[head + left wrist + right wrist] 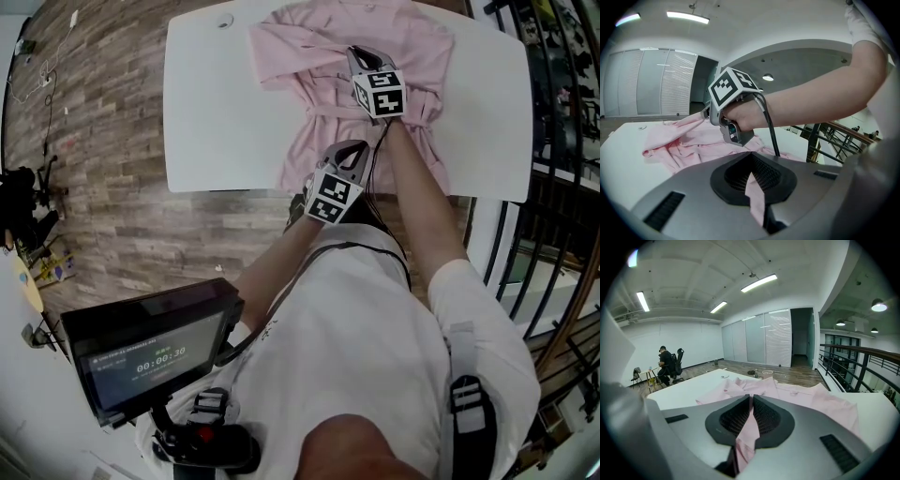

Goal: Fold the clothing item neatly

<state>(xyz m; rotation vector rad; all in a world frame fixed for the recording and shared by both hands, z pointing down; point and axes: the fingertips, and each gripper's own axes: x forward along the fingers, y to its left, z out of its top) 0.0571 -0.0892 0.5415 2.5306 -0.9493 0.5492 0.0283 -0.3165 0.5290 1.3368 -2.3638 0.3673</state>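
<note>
Pink shirt (314,52) lying rumpled on the white table (216,112), hem hanging at the near edge. The left gripper (751,164) and right gripper (751,401) each pinch a fold of its fabric, the right one farther up the garment.

The screen (155,361) reads 00:00:30 (white digits on dark); its smaller lines are too blurred. Nothing else is legible.
</note>
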